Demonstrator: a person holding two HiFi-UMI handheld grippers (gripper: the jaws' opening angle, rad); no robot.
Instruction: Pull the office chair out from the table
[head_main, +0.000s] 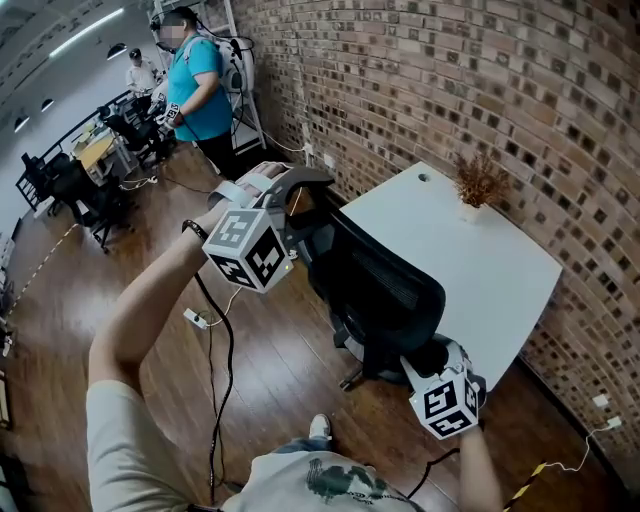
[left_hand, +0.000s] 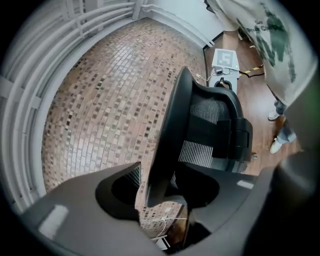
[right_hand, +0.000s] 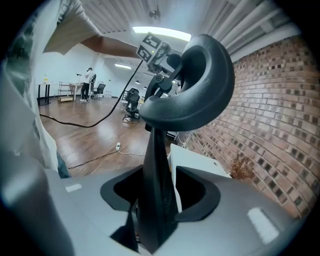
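Head view: office chair (head_main: 385, 300) sits centre frame, close against the white table (head_main: 480, 250) at right. My left gripper (head_main: 300, 200) is at its top edge, my right gripper (head_main: 440, 365) lower right at its side.
Left gripper view: jaws wide apart, backrest rim (left_hand: 167, 135) between them, not pinched.
Right gripper view: jaws clamped on the armrest (right_hand: 195, 80) post.
I reckon it's heavyish but rolls. Grab the stiff frame, not the soft mesh.

Pale printed T-shirt (head_main: 125, 450), black wristband (head_main: 194, 229)
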